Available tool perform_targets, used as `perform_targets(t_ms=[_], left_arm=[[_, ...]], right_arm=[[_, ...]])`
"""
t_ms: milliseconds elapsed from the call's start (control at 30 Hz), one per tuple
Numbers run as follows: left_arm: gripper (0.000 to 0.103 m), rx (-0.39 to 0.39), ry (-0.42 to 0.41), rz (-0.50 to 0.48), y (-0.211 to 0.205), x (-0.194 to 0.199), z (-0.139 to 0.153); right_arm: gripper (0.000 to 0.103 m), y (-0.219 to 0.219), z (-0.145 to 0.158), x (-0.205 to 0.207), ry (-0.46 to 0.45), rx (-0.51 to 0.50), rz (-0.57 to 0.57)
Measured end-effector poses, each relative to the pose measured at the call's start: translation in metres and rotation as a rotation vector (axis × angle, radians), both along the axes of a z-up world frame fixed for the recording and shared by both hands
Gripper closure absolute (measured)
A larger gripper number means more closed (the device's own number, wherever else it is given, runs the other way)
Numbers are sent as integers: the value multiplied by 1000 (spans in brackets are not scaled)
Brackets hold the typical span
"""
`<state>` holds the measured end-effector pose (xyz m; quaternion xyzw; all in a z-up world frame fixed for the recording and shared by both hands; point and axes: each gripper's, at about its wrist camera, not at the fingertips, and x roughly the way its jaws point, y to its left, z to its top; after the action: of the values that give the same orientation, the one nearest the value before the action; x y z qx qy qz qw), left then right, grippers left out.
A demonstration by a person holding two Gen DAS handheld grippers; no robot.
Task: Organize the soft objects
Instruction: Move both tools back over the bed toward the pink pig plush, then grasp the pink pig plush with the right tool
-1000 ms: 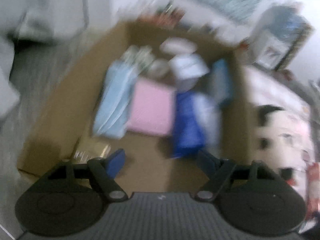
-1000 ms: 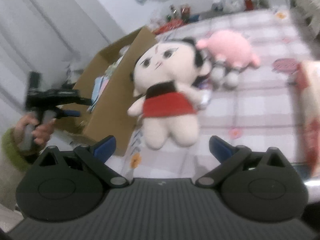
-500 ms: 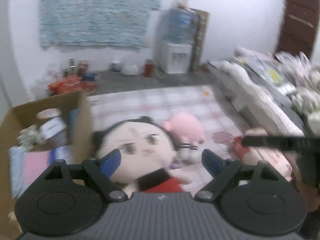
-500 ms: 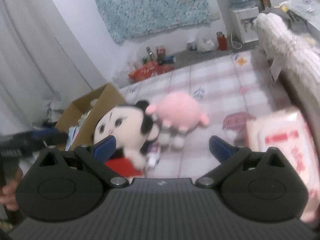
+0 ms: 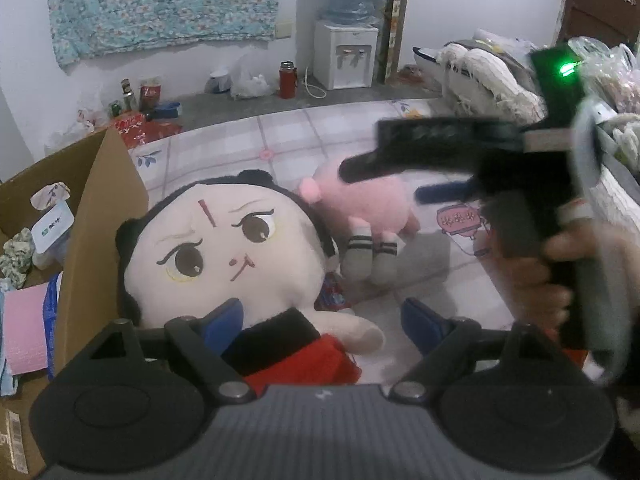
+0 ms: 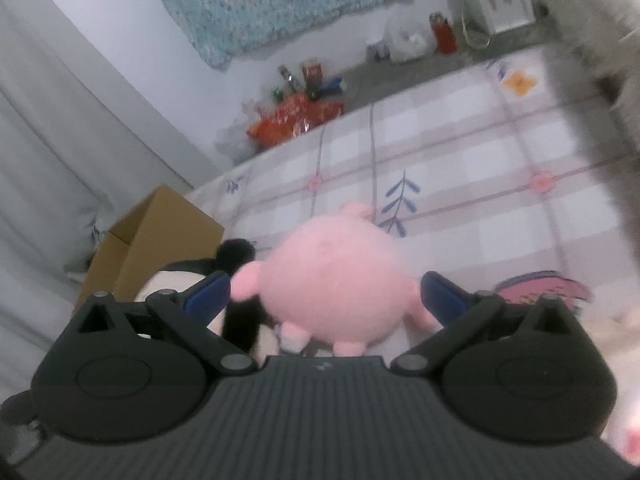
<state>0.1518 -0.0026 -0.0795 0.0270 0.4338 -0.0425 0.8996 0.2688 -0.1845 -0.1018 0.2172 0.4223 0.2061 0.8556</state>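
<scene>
The right gripper point(image 6: 326, 292) is spread wide around the pink plush point(image 6: 336, 280), gripping nothing. The left gripper point(image 5: 322, 316) gapes equally empty over the big-headed doll point(image 5: 224, 248), which lies on the checked mat point(image 5: 332, 136) against the cardboard box point(image 5: 108, 200) at left.

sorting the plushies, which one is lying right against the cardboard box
The big-headed doll in the red dress, its head against the box flap; the pink plush lies beyond it.
</scene>
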Motion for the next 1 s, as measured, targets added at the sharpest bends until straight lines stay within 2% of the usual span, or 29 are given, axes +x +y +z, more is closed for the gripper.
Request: perform_targets(t_ms=[133,267,467,700,1000], left_arm=[[16,-5,6,6,2,1,-1],[16,23,14,0,-3,1,0],[17,31,26,15,-7,-1,3],[17,31,24,26,-1,-17,10],[17,14,-10,16,-4,-41,25]], right_arm=[[1,13,-21,14,39,16,14],[9,18,-29,13,37,-4,33],[17,14,-24,2,35,-18,45],[17,-3,-8,-35,16,-53,53],[16,-28,15,-100,35,-63,62]])
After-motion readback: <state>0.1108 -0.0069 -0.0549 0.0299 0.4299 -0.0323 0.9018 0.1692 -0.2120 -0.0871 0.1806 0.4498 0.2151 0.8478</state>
